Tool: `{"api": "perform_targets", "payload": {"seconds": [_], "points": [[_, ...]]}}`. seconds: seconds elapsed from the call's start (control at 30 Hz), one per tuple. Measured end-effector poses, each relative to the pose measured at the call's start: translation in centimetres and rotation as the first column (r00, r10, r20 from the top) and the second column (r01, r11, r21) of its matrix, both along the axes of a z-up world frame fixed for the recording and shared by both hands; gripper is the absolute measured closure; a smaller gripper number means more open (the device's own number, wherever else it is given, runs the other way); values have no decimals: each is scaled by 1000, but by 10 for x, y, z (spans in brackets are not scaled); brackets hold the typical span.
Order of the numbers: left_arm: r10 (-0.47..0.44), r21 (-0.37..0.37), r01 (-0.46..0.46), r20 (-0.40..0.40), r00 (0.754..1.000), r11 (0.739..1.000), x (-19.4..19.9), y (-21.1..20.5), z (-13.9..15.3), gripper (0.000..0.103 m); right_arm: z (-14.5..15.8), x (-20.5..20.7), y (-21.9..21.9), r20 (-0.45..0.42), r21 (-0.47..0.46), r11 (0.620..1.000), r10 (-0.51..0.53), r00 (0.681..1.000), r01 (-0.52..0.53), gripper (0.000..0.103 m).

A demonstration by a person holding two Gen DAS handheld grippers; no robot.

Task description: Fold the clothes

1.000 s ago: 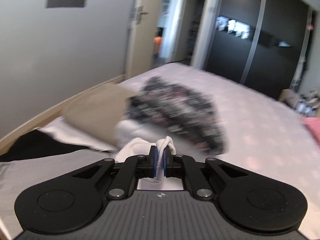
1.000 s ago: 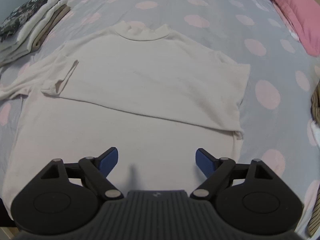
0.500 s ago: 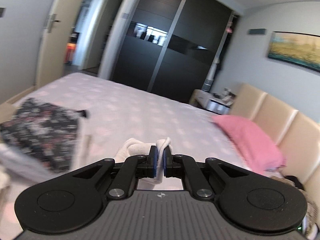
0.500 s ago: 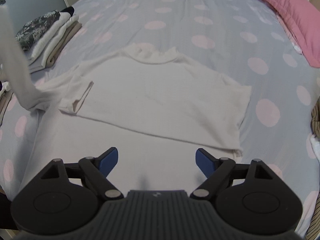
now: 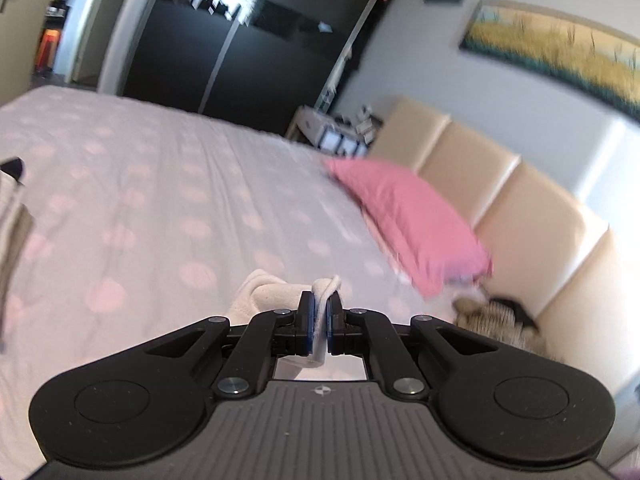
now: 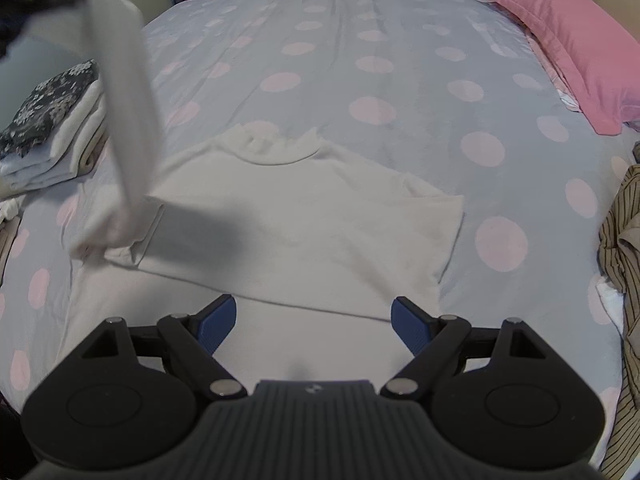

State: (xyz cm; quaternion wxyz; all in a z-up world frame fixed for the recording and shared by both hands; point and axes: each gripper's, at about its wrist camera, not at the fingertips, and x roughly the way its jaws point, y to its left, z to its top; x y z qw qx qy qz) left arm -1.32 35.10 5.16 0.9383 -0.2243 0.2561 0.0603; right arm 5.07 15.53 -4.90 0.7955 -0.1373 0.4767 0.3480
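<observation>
Since the earlier frames, the left wrist view has swung from the folded stack near the bed's left edge across to the headboard end, and the long sleeve has risen off the bed.

Left wrist view: the left gripper point(image 5: 319, 312) is pressed together, pinching the white cuff point(image 5: 326, 286) of the sleeve; a bunch of the same cloth sits just left of the jaws. Beyond lie the spotted bed cover point(image 5: 160, 184), a pink pillow point(image 5: 412, 224) at the headboard point(image 5: 500, 200) end, and a dark wardrobe point(image 5: 248, 52). The picture is blurred, consistent with a fast sweep.

Right wrist view: the right gripper point(image 6: 312, 322) is spread wide, holding nothing, above the near part of the white shirt point(image 6: 312, 216), which lies flat in the middle of the bed with its collar toward the far edge. The lifted sleeve point(image 6: 128, 120) hangs taut from the upper left down to the shirt's left shoulder. A stack of folded clothes point(image 6: 52, 132) sits at the bed's left edge; a striped garment point(image 6: 620, 248) lies at the right edge.

Judgement: the step in hand is folding the sleeve across the shirt body. To do it well, the cuff should be carried over the chest and laid down straight, not so taut that the shoulder drags. The free gripper could pin the body near the shoulder fold. Release only once the sleeve lies flat.
</observation>
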Motion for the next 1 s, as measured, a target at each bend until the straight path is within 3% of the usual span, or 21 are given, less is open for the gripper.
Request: {"api": "perform_targets", "payload": {"seconds": [0.23, 0.3, 0.47, 0.6, 0.73, 1.0], "points": [[-115, 31, 124, -206, 972, 992, 32, -30, -58, 96, -9, 17, 1, -3, -42, 998, -41, 999, 41, 17], [-142, 28, 153, -239, 961, 988, 32, -36, -67, 84, -11, 20, 3, -5, -53, 998, -44, 999, 44, 17], [-170, 58, 191, -256, 952, 980, 21, -42, -71, 72, -15, 24, 10, -8, -55, 997, -49, 999, 49, 17], [-125, 120, 163, -274, 954, 979, 7, -24, -70, 66, -20, 26, 14, -34, -21, 999, -35, 999, 34, 19], [-54, 198, 126, -334, 941, 972, -11, -1, -81, 66, -28, 29, 23, -113, 22, 999, -45, 993, 48, 29], [-16, 208, 124, -454, 891, 970, -39, 32, -120, 62, -42, 22, 61, -208, 76, 996, -28, 978, 45, 29]]}}
